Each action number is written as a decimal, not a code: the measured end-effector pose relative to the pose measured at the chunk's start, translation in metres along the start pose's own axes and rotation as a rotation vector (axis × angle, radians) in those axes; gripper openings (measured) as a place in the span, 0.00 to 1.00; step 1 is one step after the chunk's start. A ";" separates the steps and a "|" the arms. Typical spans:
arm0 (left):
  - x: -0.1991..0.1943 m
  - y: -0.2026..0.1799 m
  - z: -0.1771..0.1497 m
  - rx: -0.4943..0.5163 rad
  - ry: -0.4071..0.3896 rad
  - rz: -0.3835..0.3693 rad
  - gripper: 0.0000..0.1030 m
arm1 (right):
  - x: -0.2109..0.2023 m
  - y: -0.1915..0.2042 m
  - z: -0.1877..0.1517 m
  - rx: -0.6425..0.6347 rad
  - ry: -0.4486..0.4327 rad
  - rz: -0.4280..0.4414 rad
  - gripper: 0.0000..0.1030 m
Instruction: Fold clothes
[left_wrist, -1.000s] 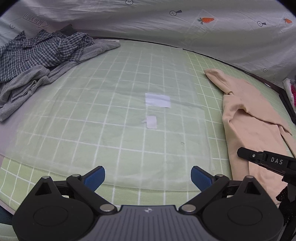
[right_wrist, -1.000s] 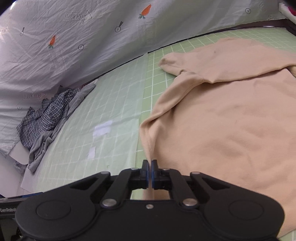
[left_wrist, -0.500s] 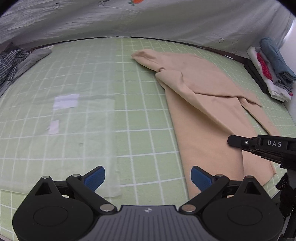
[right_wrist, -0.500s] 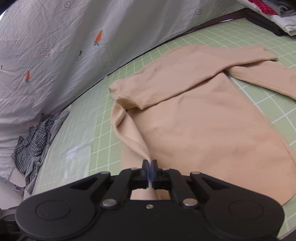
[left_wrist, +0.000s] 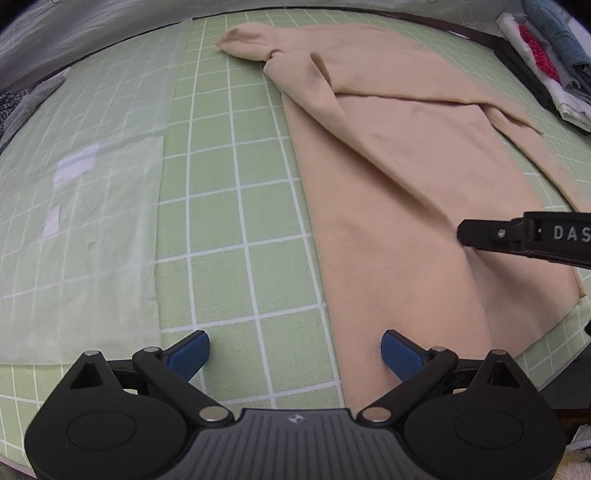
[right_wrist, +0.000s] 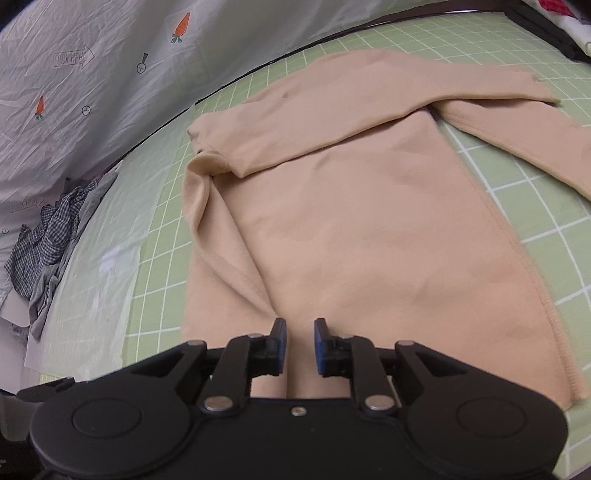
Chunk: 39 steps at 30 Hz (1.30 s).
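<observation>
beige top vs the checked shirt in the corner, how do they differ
The beige top is plain and spread nearly flat on the green grid mat, between the right gripper's open jaws. The checked shirt is dark-patterned, crumpled in a heap at the mat's far edge, away from both grippers. Neither is folded yet.

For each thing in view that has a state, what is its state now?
Left gripper: jaws wide open, empty.
Right gripper: jaws partly open over the sweater hem, not clamping it.
Beige sweater: spread on the mat, sleeves folded across.
Checked shirt: crumpled in a pile.
Clothes stack: folded.
</observation>
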<state>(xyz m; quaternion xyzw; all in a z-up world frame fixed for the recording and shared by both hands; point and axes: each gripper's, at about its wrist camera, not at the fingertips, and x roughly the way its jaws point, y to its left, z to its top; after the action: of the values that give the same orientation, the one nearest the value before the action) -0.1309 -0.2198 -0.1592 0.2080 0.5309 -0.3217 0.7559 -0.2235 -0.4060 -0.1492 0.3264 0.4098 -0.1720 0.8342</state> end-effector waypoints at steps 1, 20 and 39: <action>0.001 -0.001 0.002 -0.001 0.000 0.001 0.97 | -0.003 -0.003 0.001 -0.002 -0.002 -0.005 0.19; -0.006 0.063 0.077 -0.404 -0.165 0.009 0.97 | -0.034 -0.108 0.083 0.201 -0.254 -0.293 0.92; 0.083 0.133 0.278 -0.620 -0.262 -0.126 0.72 | 0.041 -0.188 0.214 0.157 -0.206 -0.464 0.79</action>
<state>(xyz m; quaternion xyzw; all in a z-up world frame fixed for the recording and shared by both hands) 0.1681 -0.3303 -0.1432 -0.1080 0.5135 -0.2149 0.8237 -0.1806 -0.6907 -0.1612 0.2685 0.3720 -0.4221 0.7819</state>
